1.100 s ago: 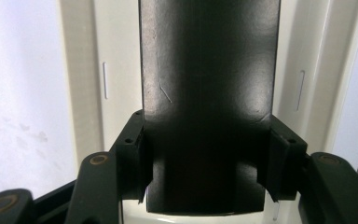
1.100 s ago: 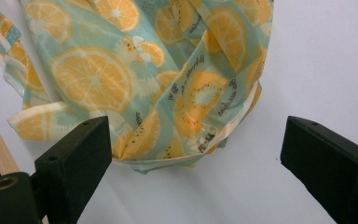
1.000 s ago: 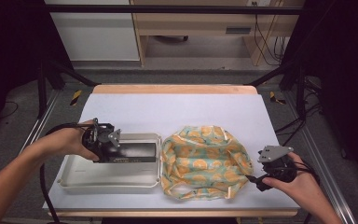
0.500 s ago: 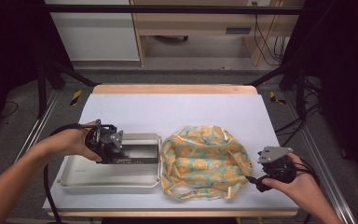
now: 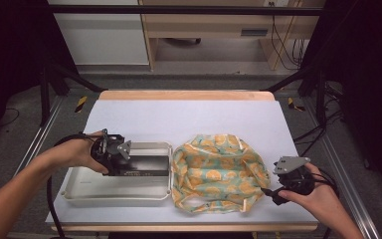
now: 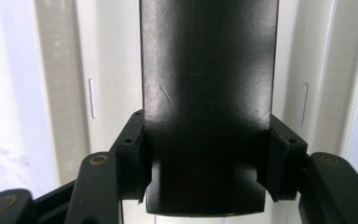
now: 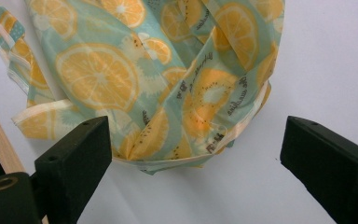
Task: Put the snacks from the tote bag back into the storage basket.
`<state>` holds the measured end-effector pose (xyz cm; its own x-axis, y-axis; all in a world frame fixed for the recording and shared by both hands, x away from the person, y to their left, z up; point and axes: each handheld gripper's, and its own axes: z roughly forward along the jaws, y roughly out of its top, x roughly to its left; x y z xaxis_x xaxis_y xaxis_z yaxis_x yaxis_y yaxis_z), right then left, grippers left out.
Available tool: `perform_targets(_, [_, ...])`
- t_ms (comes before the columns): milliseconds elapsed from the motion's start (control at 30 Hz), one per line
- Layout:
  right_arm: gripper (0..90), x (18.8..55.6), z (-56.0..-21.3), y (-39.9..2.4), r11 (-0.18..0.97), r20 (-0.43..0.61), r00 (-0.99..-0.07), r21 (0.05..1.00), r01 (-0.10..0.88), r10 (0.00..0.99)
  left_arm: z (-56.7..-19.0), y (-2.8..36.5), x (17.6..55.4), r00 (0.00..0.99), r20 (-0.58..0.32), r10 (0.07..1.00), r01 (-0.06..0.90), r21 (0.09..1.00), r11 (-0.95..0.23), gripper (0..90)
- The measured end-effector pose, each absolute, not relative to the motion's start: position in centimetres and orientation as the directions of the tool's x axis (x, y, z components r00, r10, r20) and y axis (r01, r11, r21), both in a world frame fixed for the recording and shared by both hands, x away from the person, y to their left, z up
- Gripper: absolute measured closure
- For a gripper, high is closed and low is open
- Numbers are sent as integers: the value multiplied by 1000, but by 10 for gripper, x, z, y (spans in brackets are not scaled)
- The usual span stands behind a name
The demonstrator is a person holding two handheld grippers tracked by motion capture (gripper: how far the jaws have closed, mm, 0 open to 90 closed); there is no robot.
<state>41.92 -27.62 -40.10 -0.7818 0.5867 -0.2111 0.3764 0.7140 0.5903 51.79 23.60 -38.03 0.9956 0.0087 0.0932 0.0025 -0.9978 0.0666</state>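
My left gripper [image 5: 113, 158] is shut on one end of a flat black box [image 5: 144, 166], which reaches right over the inside of a white tray [image 5: 114, 199]. In the left gripper view the two pads [image 6: 135, 154] press on the long sides of the black box [image 6: 209, 93], with the tray [image 6: 51, 93] pale behind it. A cloth with an orange-slice print [image 5: 219, 172] lies crumpled right of the tray. My right gripper [image 5: 274, 195] rests at the cloth's right edge. Its jaws stand open on either side of a folded corner of the cloth [image 7: 168, 84], not touching it.
The white table [image 5: 189, 119] has free room behind the tray and cloth. Its wooden front edge [image 5: 179, 228] runs close under both hands. Dark frame posts and cables stand off both sides of the table.
My left gripper has edged slightly right along the tray with the black box. The right gripper and the cloth have stayed put.
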Motion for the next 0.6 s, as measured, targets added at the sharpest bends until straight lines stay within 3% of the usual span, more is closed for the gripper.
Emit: perform_targets(600, [92,420,-401,-274,722,-215,-785,583,374,581,-404,240,526,997,71,4,-2,85,-996,434])
